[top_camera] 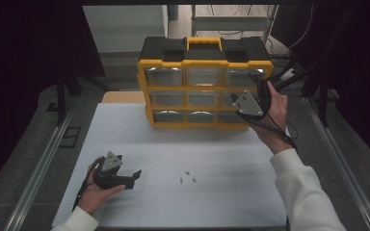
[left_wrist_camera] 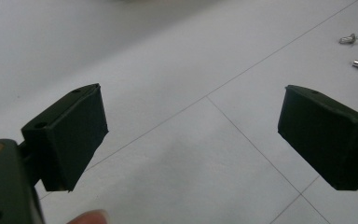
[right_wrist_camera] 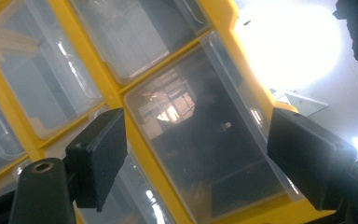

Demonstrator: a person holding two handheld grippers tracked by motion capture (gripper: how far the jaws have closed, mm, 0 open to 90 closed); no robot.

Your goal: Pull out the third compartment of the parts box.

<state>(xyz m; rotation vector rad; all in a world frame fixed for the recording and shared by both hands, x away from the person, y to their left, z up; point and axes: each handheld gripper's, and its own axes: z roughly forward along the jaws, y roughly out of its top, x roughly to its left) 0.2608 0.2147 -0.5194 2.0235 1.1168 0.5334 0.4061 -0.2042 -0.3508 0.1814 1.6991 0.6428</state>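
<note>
A yellow and black organiser cabinet (top_camera: 204, 63) with clear drawers stands upright at the back of the white table (top_camera: 173, 144). My right gripper (top_camera: 241, 98) is raised in front of its right column, level with the middle row. In the right gripper view my right gripper (right_wrist_camera: 198, 154) is open, jaws on either side of one clear drawer (right_wrist_camera: 186, 107), not touching it. My left gripper (top_camera: 134, 178) rests low at the table's front left. It (left_wrist_camera: 191, 121) is open over bare table, nothing between the jaws. A few small metal pins (top_camera: 188, 177) lie on the table to its right, pins (left_wrist_camera: 352, 39) apart from it.
The cabinet has a yellow carry handle (top_camera: 204, 43) on top. Metal rails (top_camera: 43, 159) run along both sides of the table, and dark stands and cables sit behind it. A fingertip (left_wrist_camera: 91, 217) shows at the bottom of the left gripper view.
</note>
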